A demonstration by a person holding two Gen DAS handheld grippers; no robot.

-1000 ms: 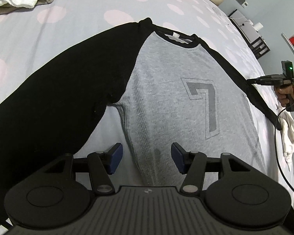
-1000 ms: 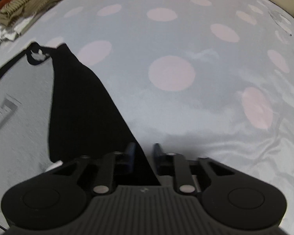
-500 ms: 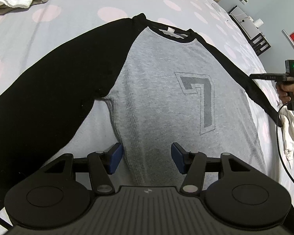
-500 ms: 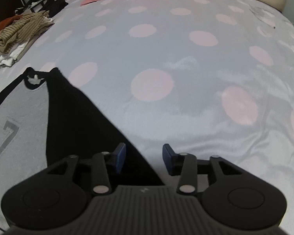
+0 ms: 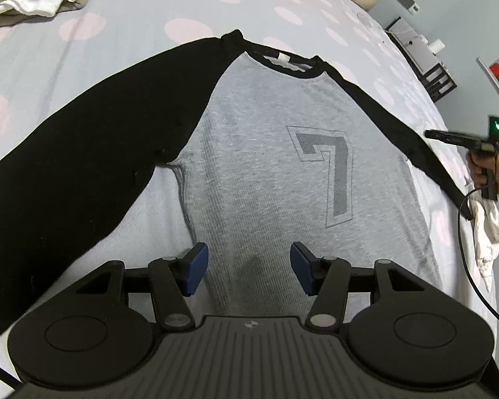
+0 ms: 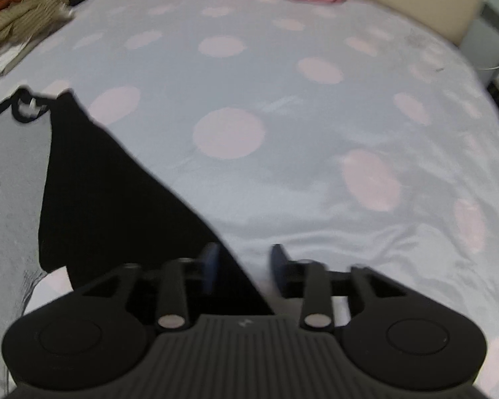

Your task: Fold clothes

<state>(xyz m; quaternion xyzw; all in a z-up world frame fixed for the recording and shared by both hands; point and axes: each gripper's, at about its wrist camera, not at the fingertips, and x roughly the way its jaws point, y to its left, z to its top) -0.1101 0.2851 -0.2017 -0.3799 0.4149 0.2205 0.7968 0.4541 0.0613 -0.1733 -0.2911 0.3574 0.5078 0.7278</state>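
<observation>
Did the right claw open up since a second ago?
Yes. The right claw, shut over the black sleeve edge before, now has its jaws apart.

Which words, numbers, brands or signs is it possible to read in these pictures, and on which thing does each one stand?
"7": large dark grey outlined numeral on the chest of the grey shirt with black sleeves spread on the dotted bedsheet.
White neck label inside the shirt collar: too small to read.
Small white logo on the left gripper body: a mark, no legible letters.
Right wrist view: blurred, nothing legible.

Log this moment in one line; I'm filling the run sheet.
shirt flat on bed | left gripper open | right gripper open
</observation>
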